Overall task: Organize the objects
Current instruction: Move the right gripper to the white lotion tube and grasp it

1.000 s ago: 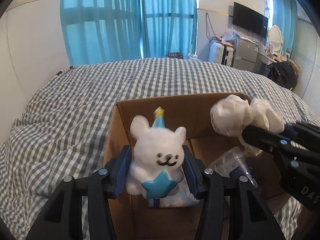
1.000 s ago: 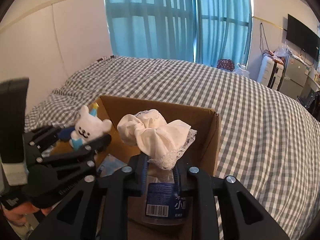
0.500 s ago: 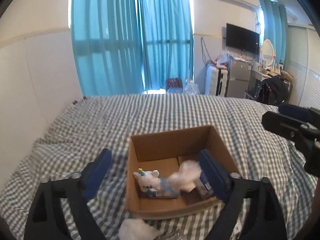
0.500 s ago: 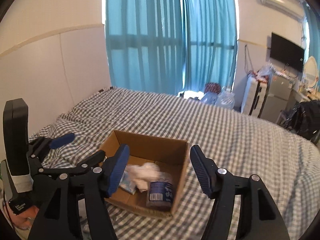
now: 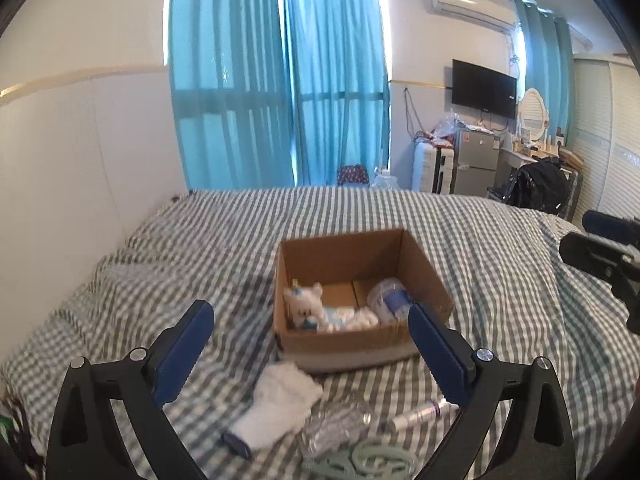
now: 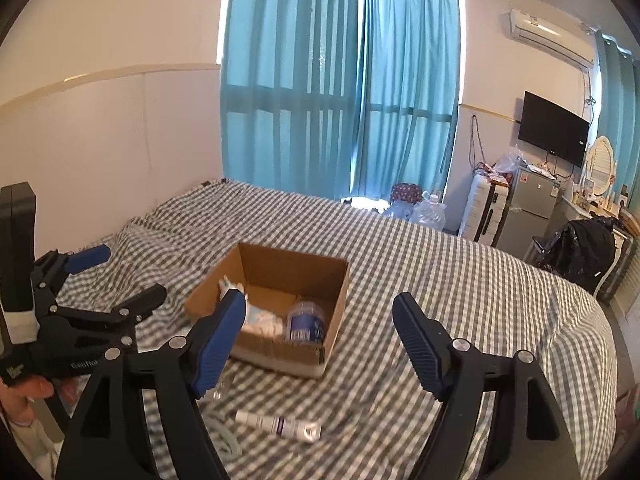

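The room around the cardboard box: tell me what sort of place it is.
A bedroom, most likely in a home: a bed under a checked cover, a wall-mounted TV, blue curtains over the window.

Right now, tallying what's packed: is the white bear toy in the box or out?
In. The white bear toy lies inside the open cardboard box, against its left wall.
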A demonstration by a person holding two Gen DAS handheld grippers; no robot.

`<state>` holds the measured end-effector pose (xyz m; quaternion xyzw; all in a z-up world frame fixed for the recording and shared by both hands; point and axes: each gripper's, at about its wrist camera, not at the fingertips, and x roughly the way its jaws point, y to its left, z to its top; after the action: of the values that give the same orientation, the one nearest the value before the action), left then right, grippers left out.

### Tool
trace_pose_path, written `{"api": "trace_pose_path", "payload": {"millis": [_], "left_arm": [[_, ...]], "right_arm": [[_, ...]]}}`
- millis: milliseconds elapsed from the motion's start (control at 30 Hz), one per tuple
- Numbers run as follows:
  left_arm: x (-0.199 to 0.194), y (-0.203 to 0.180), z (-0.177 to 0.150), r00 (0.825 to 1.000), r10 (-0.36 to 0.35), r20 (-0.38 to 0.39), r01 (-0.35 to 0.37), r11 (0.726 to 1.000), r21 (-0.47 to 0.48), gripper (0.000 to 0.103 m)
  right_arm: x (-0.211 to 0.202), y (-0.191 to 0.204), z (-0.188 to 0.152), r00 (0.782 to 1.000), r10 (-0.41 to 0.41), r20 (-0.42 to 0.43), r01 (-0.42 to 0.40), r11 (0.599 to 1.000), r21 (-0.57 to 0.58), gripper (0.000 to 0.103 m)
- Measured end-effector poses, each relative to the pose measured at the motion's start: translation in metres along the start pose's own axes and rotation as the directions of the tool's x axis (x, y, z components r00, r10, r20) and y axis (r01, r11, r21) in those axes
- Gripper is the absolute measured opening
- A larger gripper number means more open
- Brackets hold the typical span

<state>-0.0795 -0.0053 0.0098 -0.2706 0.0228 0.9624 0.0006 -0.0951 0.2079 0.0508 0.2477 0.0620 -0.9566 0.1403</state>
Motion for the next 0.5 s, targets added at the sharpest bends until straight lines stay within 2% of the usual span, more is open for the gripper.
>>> {"api": "trace_pose_path", "payload": {"millis": [133,233,500], "left_arm": [[0.007,0.002,-0.026,0.999,0.024,-0.029,-0.025,1.0,-0.017,0.1],[0.015,0.004,-0.047,0.998,0.048,-0.05,-0.049,0.999,-0.019,0.1],[0.063,0.011,-0.095,0.984,0.076,-0.16,-0.08,0.997,-0.02,0.1]], "right_arm": [[0.007,0.003,-0.031,0.999,0.017,-0.033,-0.018,1.0,-0.011,0.076],[0.027,0.005,-0.056,0.997,0.03,-0.078,-0.03,1.0,-0.003,0.076],[0.092,0.007,-0.12,0.971,0.081,-0.227,-0.081,0.997,0.011,0.076]]}}
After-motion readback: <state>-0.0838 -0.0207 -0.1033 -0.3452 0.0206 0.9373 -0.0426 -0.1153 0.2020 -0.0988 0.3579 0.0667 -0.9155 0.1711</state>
